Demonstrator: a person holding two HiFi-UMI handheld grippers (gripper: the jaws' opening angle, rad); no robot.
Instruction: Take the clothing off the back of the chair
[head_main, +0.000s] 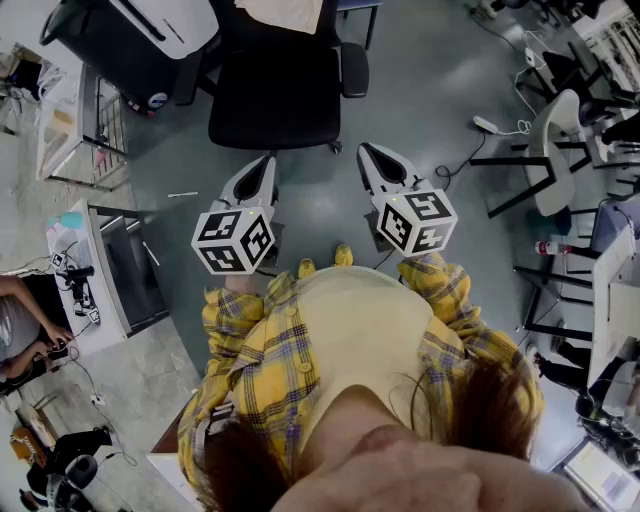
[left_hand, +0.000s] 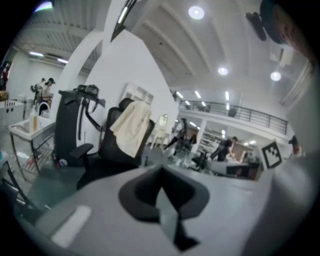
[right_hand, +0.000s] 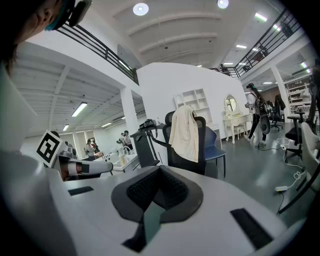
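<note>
HEAD VIEW: A person in a yellow plaid shirt stands facing a black office chair (head_main: 275, 95), left gripper (head_main: 266, 165) and right gripper (head_main: 370, 152) held out side by side, both short of the seat and touching nothing. The pale clothing (head_main: 285, 12) lies at the far end of the chair, over the backrest, so the seat sits btwn the person and the target. Likely trouble: a long reach across the seat, and the chair, prob. on wheels, rolling or turning away if bumped. A power strip (head_main: 487, 125) with its cable lies on the floor to the right, well apart, a trip risk only if the person circles that way

LEFT GRIPPER VIEW: The jaws are pressed together w/ nothing btwn them. The clothing (left_hand: 131, 127) hangs off the top of the backrest, ahead and to the left, well apart from the tool. If the jaws aren't opened before contact they'd just shove the fabric, poss. pushing it off the far side onto the floor

RIGHT GRIPPER VIEW: Jaws also together and empty. The clothing (right_hand: 185, 132) is draped below the headrest, w/ a blue chair (right_hand: 216, 145) just behind. A thin pinch of one loose fold could slip out; a sideways or downward tug could catch the fabric on the headrest or drag the whole chair; lifting up and clear looks the safer call
</note>
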